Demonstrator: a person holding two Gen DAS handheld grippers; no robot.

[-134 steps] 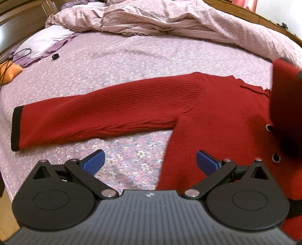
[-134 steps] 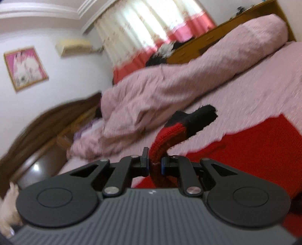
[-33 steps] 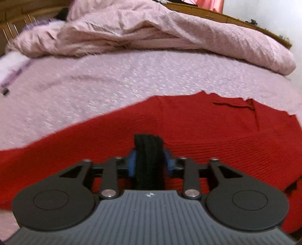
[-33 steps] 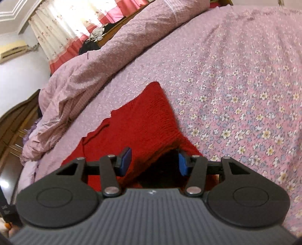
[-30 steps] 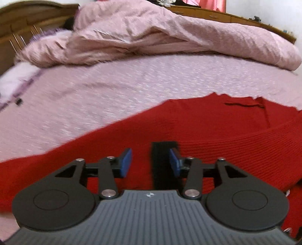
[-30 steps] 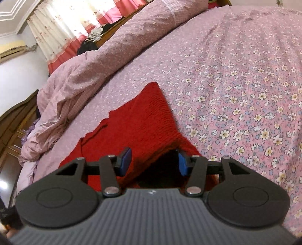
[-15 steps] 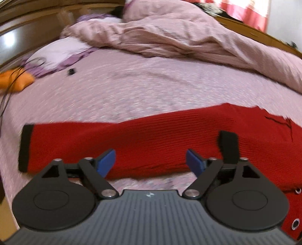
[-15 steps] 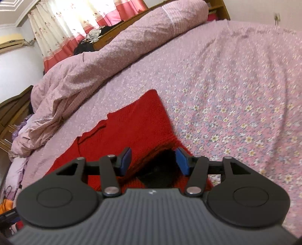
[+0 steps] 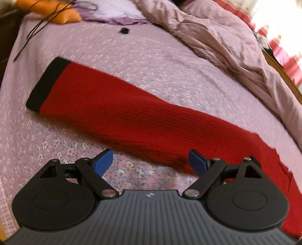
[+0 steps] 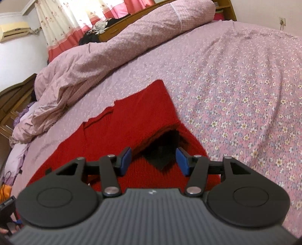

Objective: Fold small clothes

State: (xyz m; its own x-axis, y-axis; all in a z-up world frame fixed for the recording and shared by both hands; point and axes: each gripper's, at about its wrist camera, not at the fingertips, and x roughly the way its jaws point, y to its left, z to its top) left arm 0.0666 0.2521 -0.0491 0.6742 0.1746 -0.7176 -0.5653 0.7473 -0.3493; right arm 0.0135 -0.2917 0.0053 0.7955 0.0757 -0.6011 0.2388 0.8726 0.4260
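A red knit sweater [image 10: 117, 132] lies flat on the floral bed sheet [image 10: 245, 84]. One sleeve is folded in over its body, and that sleeve's black cuff [image 10: 162, 154] sits between the jaws of my right gripper [image 10: 153, 162], which stands half open just above it, pads not pressing. In the left wrist view the other sleeve [image 9: 132, 116] stretches out to the left and ends in a black cuff [image 9: 47, 84]. My left gripper [image 9: 150, 163] is wide open with nothing in it, hovering at the near edge of that sleeve's upper part.
A bunched pink duvet [image 9: 217, 37] runs along the far side of the bed. An orange item [image 9: 56, 11], a black cable [image 9: 37, 24], a small black object [image 9: 124, 30] and a pale pillow lie near the head. Wooden furniture and curtains stand beyond.
My left gripper let go of the black cuff it held, opened wide and swung left along the outstretched sleeve, rolling as it went. My right gripper rose slightly, still open over the folded cuff.
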